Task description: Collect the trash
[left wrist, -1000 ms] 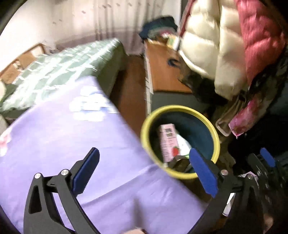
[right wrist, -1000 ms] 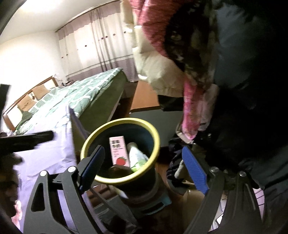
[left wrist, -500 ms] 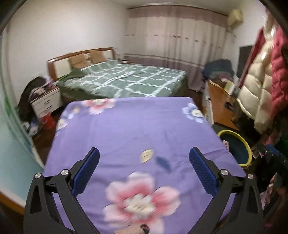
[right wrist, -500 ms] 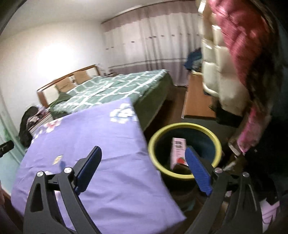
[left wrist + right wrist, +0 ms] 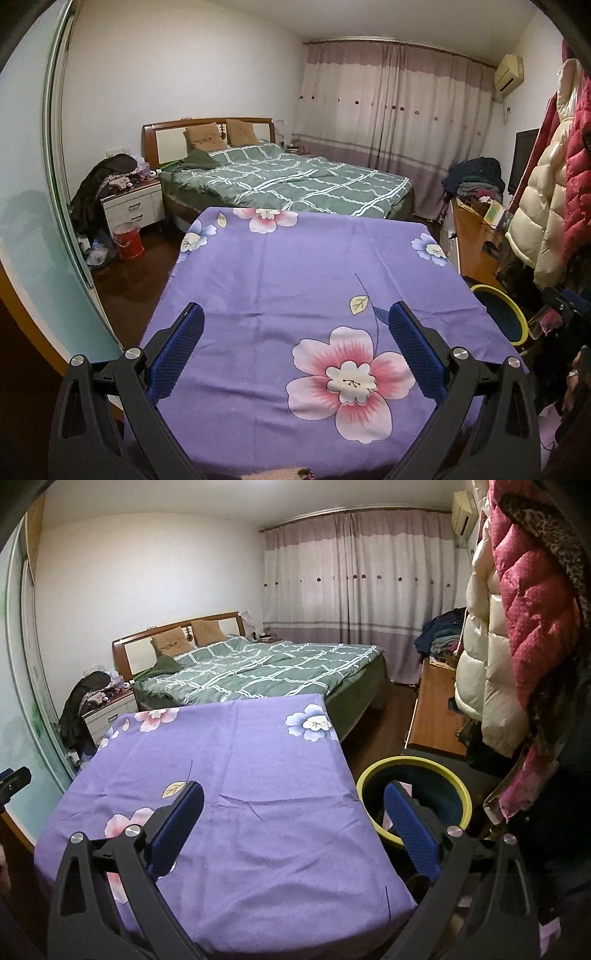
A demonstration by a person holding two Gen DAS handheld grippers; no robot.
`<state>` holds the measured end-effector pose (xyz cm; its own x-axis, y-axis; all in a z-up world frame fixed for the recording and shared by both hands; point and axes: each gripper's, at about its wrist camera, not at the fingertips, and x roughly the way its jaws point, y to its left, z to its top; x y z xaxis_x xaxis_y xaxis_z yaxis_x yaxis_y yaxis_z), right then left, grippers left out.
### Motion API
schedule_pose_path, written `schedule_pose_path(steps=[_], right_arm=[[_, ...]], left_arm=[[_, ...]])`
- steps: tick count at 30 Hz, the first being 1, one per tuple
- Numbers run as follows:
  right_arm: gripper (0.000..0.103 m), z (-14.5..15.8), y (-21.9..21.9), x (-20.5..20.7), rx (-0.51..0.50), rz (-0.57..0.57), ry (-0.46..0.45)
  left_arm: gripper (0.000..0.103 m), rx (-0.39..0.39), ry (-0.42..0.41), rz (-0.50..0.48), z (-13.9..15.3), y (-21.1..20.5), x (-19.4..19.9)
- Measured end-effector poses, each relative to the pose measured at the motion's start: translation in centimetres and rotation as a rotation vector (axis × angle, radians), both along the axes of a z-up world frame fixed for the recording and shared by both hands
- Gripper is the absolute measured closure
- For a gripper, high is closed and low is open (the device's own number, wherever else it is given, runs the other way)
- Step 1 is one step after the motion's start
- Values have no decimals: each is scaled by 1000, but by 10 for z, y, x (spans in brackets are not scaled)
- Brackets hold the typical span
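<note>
A dark bin with a yellow rim point(image 5: 415, 801) stands on the floor at the right edge of a table under a purple flowered cloth point(image 5: 240, 775). A bit of pink carton shows inside it. The bin also shows in the left wrist view point(image 5: 498, 312). My left gripper point(image 5: 295, 343) is open and empty above the cloth point(image 5: 295, 288). My right gripper point(image 5: 293, 819) is open and empty over the table's right side, its right finger in front of the bin. No loose trash shows on the cloth.
A green checked bed point(image 5: 288, 181) lies beyond the table. A nightstand point(image 5: 133, 203) and a red bucket point(image 5: 128, 242) stand at the left. Puffy coats point(image 5: 502, 635) hang at the right above a wooden desk point(image 5: 436, 720). Curtains cover the far wall.
Both grippers have drawn back and up from the bin, and now face the table and the room. The bin has slid to the right edge of both views. Both jaws stay open.
</note>
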<state>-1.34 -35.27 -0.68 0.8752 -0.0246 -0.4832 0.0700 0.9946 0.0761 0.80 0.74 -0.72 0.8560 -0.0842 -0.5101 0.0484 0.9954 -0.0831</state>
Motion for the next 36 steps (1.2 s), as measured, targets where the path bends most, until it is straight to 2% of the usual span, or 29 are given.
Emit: schedule_pose_path(steps=[7, 36], right_arm=[[9, -1, -5, -5, 13, -3, 0], [9, -8, -8, 2, 28, -6, 20]], left_arm=[[5, -8, -7, 3, 7, -2, -9], [5, 4, -2, -6, 5, -14, -4]])
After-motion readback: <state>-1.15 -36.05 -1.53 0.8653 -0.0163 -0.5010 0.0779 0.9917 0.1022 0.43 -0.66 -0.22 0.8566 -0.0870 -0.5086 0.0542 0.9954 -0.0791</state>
